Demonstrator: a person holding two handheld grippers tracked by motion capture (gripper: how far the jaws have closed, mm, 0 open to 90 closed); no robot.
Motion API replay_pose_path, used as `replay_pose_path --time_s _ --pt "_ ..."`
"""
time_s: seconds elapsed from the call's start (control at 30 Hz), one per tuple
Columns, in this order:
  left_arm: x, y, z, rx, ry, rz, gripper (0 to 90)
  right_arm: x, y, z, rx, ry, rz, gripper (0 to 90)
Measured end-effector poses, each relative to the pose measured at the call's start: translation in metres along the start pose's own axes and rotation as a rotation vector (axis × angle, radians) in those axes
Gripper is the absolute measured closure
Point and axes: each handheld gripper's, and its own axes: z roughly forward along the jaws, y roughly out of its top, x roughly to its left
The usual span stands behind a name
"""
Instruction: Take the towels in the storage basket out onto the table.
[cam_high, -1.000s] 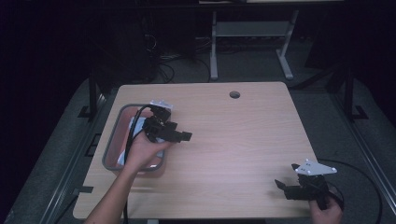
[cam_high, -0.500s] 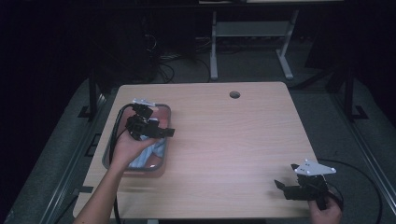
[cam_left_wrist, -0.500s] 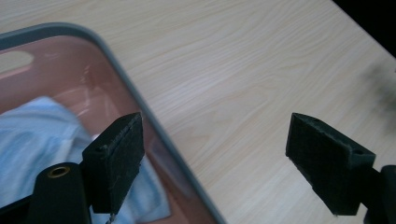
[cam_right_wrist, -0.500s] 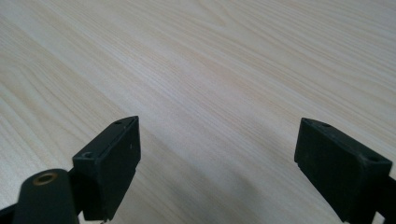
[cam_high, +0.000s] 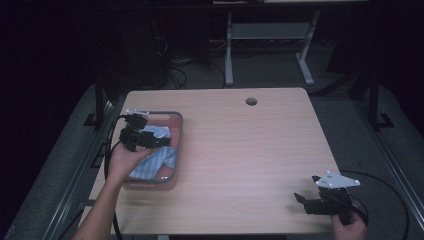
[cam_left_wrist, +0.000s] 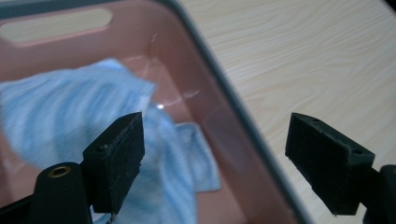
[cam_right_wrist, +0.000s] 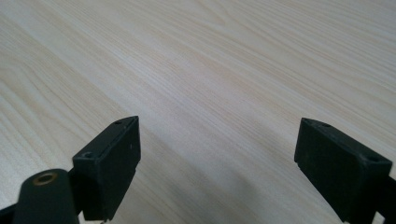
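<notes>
At the left side of the tabletop, the left gripper is held with jaws wide apart and empty over the pink bin, in which a crumpled light-blue striped cloth lies alone. A reach for the cloth is judged to be in hand; lowering and closing on a fold is called for next. Far right, the right gripper is held equally wide open, empty, just above bare wood.

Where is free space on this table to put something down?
The table is bare from the pink bin rightward to its right edge, and from the round hole down toward the right gripper. It is crowded at the left, where the left gripper hangs open above the blue cloth in the bin.
</notes>
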Motion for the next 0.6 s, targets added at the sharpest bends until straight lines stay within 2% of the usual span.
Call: replay_pose_path --time_s 0.17,0.23,0.33,0.53,0.6 --pt "0.006 -0.004 0.004 0.026 0.031 -0.007 19.5 0.000 0.000 0.001 -0.001 0.000 -0.003 13.8" --pt "0.010 -0.005 0.005 0.024 0.020 -0.027 20.6 0.000 0.000 0.000 0.001 0.001 0.000 13.9" --pt "0.015 -0.007 0.007 0.037 0.038 -0.043 20.5 0.001 0.000 0.000 -0.003 0.000 -0.008 13.9" --pt "0.025 -0.012 0.016 0.088 0.109 -0.074 21.0 0.001 0.001 0.001 -0.001 0.004 -0.010 13.9" --pt "0.026 -0.013 0.020 0.103 0.118 -0.091 21.9 0.001 0.001 0.000 -0.002 0.003 -0.010 13.9"
